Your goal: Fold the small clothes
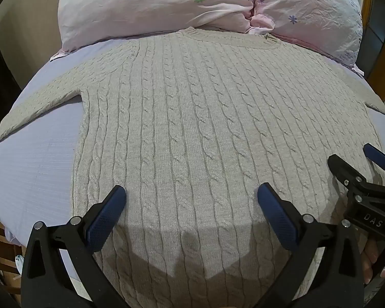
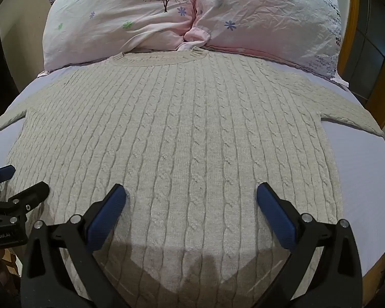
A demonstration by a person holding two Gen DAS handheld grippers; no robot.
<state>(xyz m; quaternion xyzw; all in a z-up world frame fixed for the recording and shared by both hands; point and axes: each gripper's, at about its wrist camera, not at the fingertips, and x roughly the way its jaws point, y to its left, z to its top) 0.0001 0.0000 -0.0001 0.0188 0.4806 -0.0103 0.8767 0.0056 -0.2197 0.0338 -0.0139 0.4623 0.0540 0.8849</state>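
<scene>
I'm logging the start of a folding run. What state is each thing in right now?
sweater: spread flat on the bed, unfolded, sleeves out to the sides, neck toward the pillows.
left gripper: open, above the sweater's lower part, holding nothing.
right gripper: open, above the sweater's lower part, holding nothing.
pillows: side by side at the head, creased.
bedsheet: smooth.

The sweater is pale beige with vertical cable-knit ribs. The sheet is plain lavender. The pillows are pale pink, printed with purple and green flowers and a dark tree. Gripper pads are blue on black arms.
</scene>
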